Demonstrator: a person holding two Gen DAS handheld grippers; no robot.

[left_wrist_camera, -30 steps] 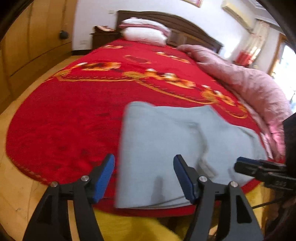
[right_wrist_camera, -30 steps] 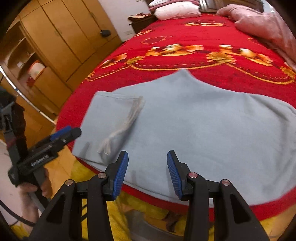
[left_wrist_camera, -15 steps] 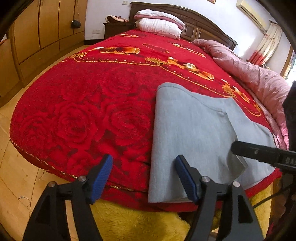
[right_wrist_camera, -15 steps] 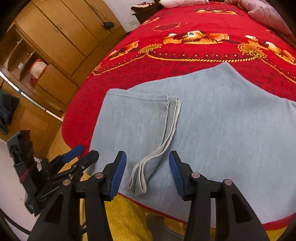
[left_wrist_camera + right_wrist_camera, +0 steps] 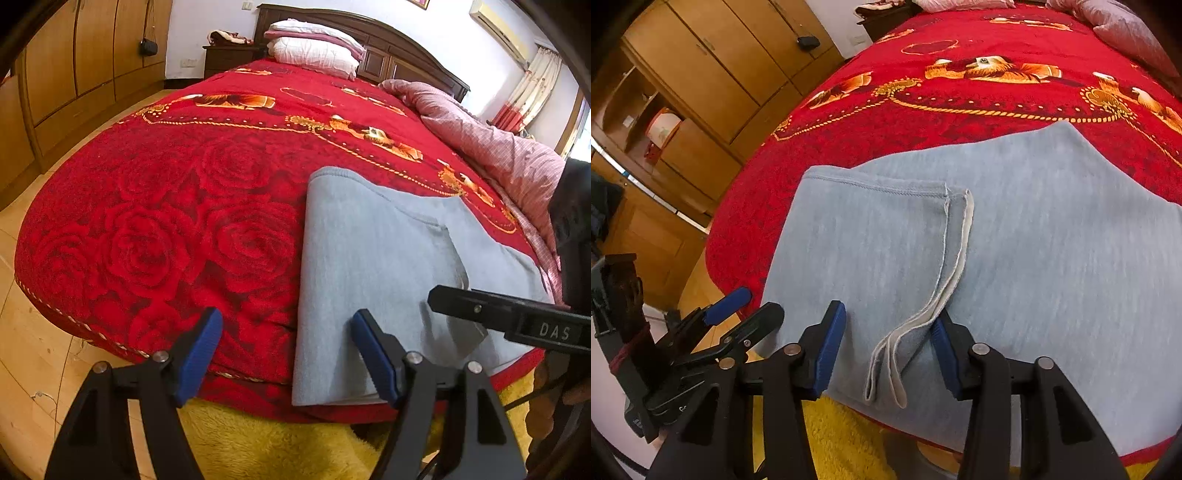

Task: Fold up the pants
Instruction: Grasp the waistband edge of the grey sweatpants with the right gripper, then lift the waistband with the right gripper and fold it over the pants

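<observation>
Pants [image 5: 1015, 258], straddled at their hem edge by the wide-open, empty right tongs [image 5: 888, 350] and flanked by the equally open, empty left tongs [image 5: 286, 354], are now approached more closely on the red bed [image 5: 166, 206], so another fold is judged imminent.

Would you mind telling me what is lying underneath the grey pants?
The grey pants lie on the red blanket, with a folded-over layer on top. Yellow plush bedding shows below the blanket's edge. What is directly beneath is covered.
</observation>
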